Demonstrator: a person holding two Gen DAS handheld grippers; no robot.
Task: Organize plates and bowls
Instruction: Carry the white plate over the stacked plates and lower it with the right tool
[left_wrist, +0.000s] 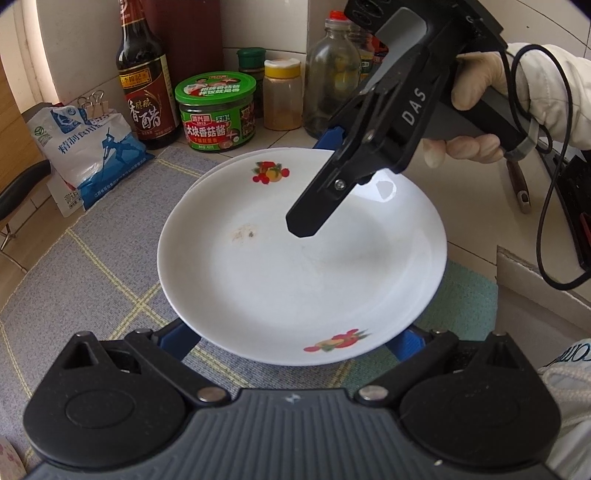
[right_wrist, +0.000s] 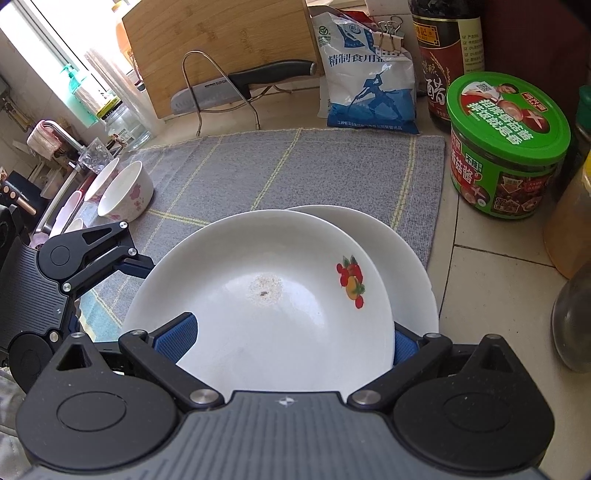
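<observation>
Where the left wrist view looks down, the top plate (left_wrist: 295, 266) fills the spread blue fingers (left_wrist: 181, 338) of the left gripper (left_wrist: 295, 345); whether they pinch it cannot be told. In the right wrist view, the right gripper (right_wrist: 288, 341) likewise straddles this plate's near rim, overlapping a second plate (right_wrist: 406, 266) on the grey mat (right_wrist: 295, 166); grip uncertain.
</observation>
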